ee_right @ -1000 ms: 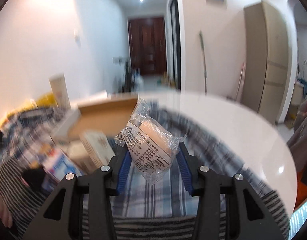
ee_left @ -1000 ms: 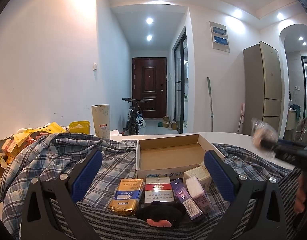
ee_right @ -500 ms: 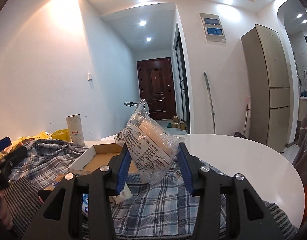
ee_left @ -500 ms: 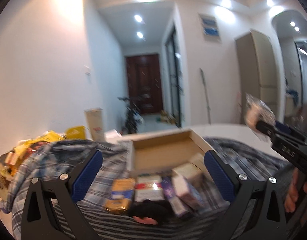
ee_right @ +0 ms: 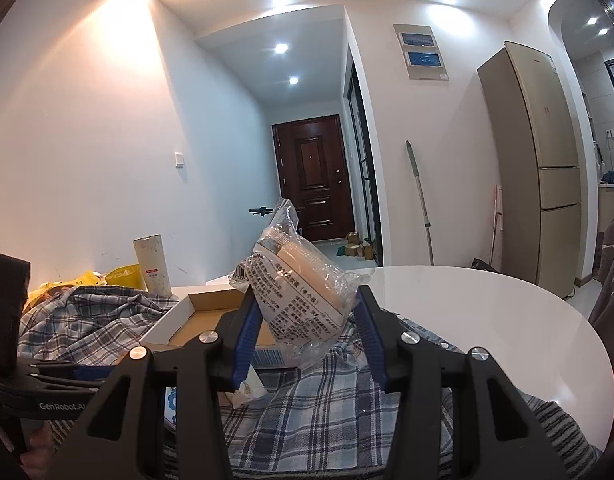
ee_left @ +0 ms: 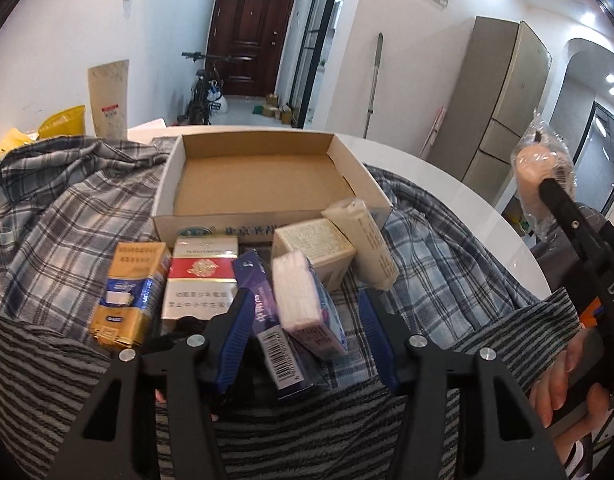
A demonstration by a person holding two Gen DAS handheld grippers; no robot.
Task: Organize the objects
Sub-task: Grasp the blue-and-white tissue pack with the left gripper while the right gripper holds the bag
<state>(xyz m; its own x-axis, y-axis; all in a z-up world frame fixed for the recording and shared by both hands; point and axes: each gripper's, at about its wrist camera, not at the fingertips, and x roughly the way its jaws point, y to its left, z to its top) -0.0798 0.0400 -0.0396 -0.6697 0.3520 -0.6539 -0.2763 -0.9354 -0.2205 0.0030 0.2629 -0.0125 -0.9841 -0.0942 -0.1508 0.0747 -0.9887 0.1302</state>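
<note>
An empty cardboard tray (ee_left: 259, 180) lies on plaid cloth; it also shows in the right wrist view (ee_right: 203, 312). In front of it lie a yellow pack (ee_left: 127, 288), a red-and-white pack (ee_left: 201, 280), a purple box (ee_left: 267, 320), a white tissue pack (ee_left: 303, 296), a cream box (ee_left: 313, 242) and a wrapped roll (ee_left: 367, 240). My left gripper (ee_left: 303, 332) has its jaws astride the purple box and tissue pack, apart from them. My right gripper (ee_right: 305, 320) is shut on a clear-wrapped bandage packet (ee_right: 299, 288), held in the air right of the tray (ee_left: 541, 160).
The round white table (ee_right: 487, 312) carries plaid and striped cloth (ee_left: 67, 220). A white cylinder (ee_left: 109, 96) and yellow bags (ee_left: 63, 120) stand at the far left. A fridge (ee_right: 543, 168), a mop and a door lie beyond.
My left gripper has dropped and tilted down over the packs, and its jaws have narrowed around the purple box and tissue pack. My right gripper has lifted the packet higher.
</note>
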